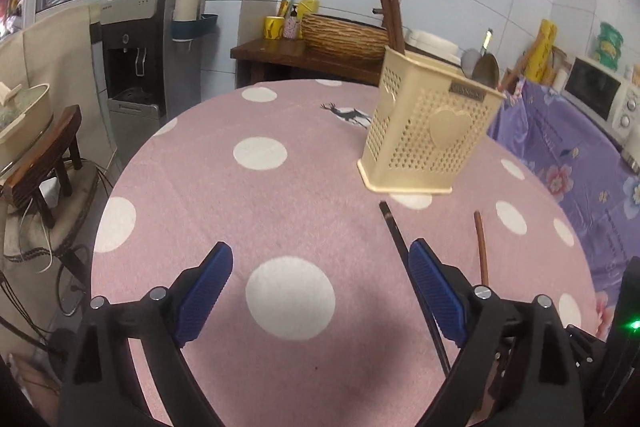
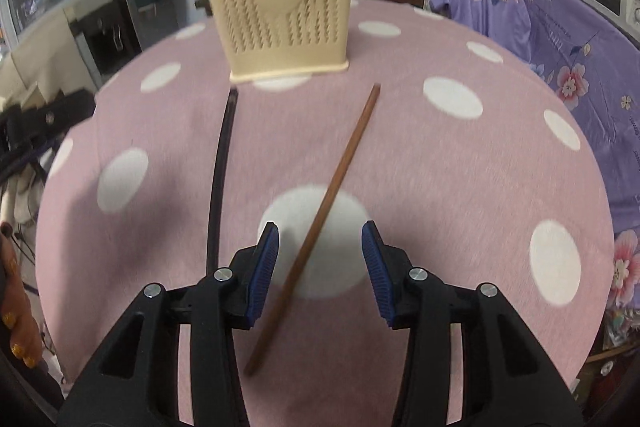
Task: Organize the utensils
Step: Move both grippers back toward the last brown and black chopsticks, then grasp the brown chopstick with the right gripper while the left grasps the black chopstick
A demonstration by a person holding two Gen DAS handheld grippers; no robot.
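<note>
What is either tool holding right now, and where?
Nothing. The brown chopstick lies between the open right tool; the left tool is open over bare cloth.

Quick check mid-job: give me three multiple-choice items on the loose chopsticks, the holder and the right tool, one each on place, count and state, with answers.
1. Where does the brown chopstick lie?
A. between the right tool's open jaws
B. inside the holder
C. on the purple cloth

2. How many chopsticks lie loose on the table?
A. one
B. two
C. four

3. The cream holder is:
A. tipped over
B. upright with utensils in it
C. upright and empty

Answers: 1 A, it runs through the gap and neither pad touches it; 2 B, one brown and one black chopstick; 3 B, it stands on its base with handles above the rim.
</note>
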